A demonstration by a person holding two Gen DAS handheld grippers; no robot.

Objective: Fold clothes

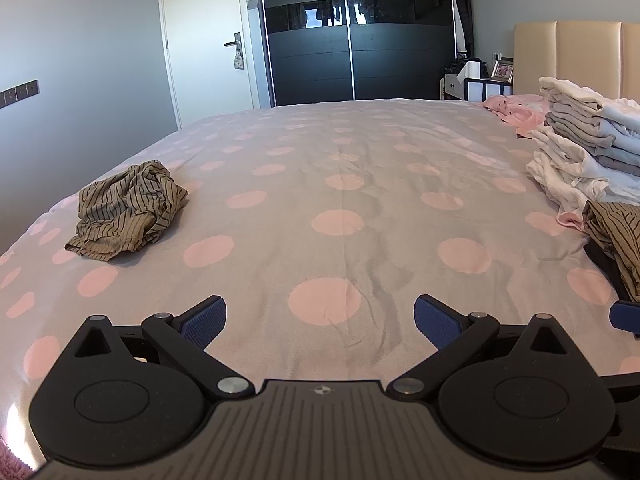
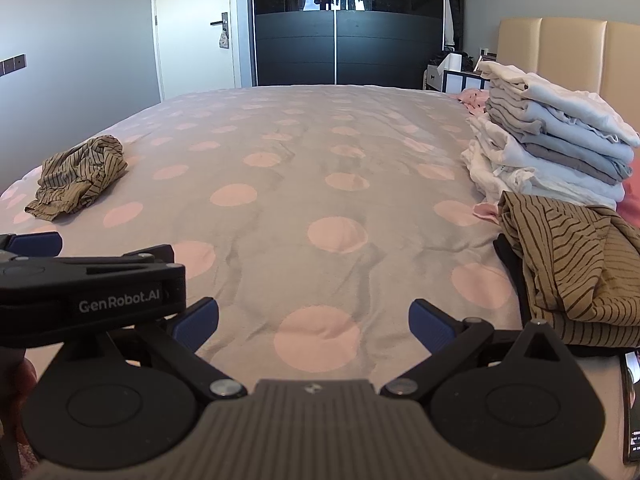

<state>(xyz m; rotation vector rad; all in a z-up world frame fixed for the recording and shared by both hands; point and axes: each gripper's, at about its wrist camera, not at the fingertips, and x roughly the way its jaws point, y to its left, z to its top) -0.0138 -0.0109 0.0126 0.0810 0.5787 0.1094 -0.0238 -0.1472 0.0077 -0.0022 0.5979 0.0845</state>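
A crumpled olive striped garment (image 1: 128, 210) (image 2: 78, 176) lies on the left side of the bed. On the right side a second olive striped garment (image 2: 572, 268) (image 1: 618, 240) lies loose in front of a tall stack of folded clothes (image 2: 552, 144) (image 1: 588, 148). My left gripper (image 1: 320, 322) hovers open over the bedcover with nothing between its blue pads. My right gripper (image 2: 314, 322) is open too and holds nothing. The left gripper's body (image 2: 88, 292) shows at the left edge of the right wrist view.
The bed has a grey cover with pink dots (image 1: 336, 184). A pink garment (image 1: 516, 110) lies near the beige headboard (image 2: 560, 52). Beyond the bed stand a dark sliding wardrobe (image 1: 352, 32), a white door (image 1: 208, 40) and a bedside table (image 1: 476, 86). A dark item (image 2: 508, 256) lies under the right striped garment.
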